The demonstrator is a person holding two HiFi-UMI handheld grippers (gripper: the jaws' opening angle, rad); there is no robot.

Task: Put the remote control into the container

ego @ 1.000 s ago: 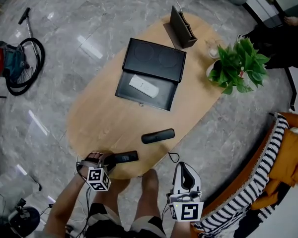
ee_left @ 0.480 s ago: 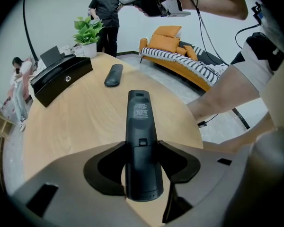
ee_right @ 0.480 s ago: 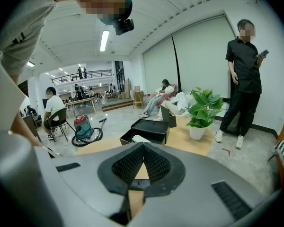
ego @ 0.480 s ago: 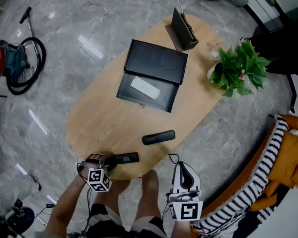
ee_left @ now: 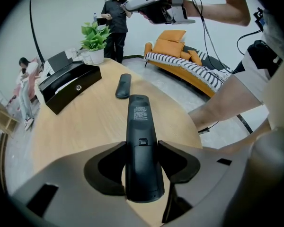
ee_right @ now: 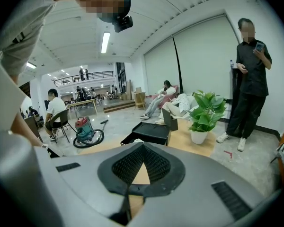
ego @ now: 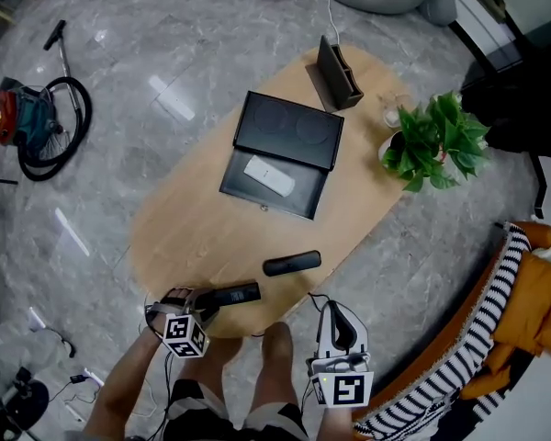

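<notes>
Nothing much has shifted in the last second: the left tool (ee_left: pixel 143 146) stays clenched on 1 long black remote control (ee_left: pixel 139 117), back side up, at the desk's (ego: pixel 193 228) near edge. The right tool (ee_right: pixel 142 146) is shut and empty. The carry looks not yet begun, with the open black container (ego: pixel 298 196) well apart, mid-desk.

I count three remote controls: one black remote control (ego: pixel 228 294) in the jaws of my left gripper (ego: pixel 205 301), a second black remote control (ego: pixel 291 264) at 1 o'clock, and one white remote control (ego: pixel 268 175) at 12 o'clock. Singles follow: one container (ego: pixel 303 196), one counter (ego: pixel 193 228), one potted plant (ego: pixel 432 141) at 1 o'clock, one vacuum cleaner (ego: pixel 23 122) at 10 o'clock.
</notes>
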